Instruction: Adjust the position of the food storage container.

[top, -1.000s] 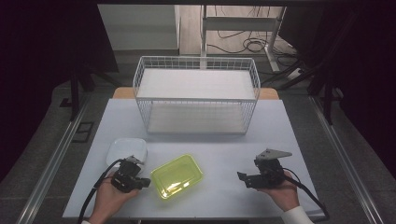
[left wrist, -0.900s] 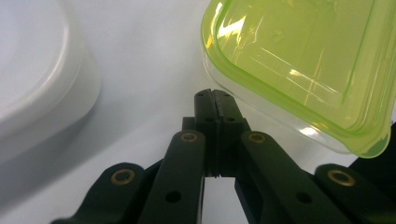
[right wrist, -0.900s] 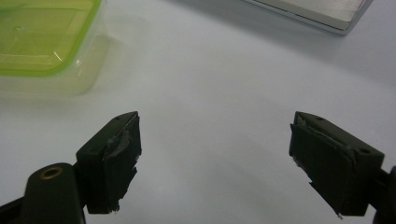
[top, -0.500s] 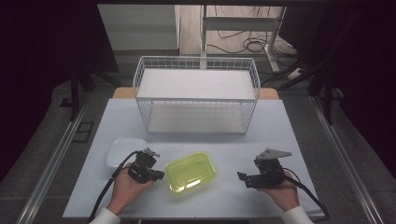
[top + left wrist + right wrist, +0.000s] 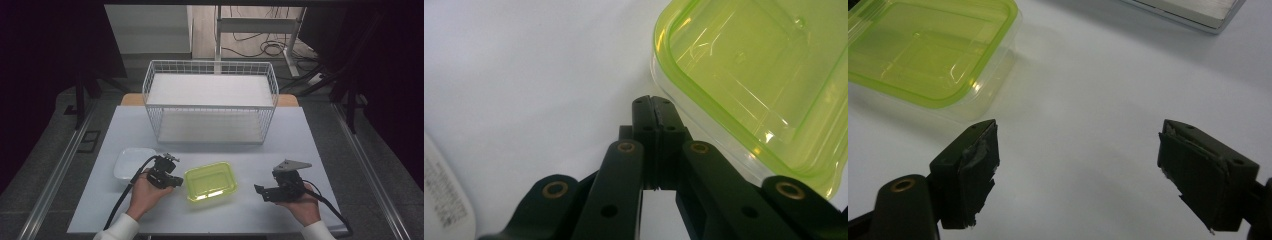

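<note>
Green-lidded clear plastic box (image 5: 210, 181), rounded rectangle, glossy on matte table (image 5: 300, 135).

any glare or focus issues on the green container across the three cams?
High view: green container sharp, with a bright glare patch near its front edge, and dark surroundings beyond the table. Left gripper view: container in focus, jaw linkage nearest the lens soft. Right gripper view: small highlights on the lid, mild softness overall.

Green box with lid (image 5: 210, 181): one is seen on the bench (image 5: 300, 135).
White lid (image 5: 132, 162): one is seen.
Wire basket (image 5: 210, 102): one is seen.
Tongs: two are counted, the left tongs (image 5: 176, 182) and the right tongs (image 5: 259, 191).
Hands: two are seen.
</note>
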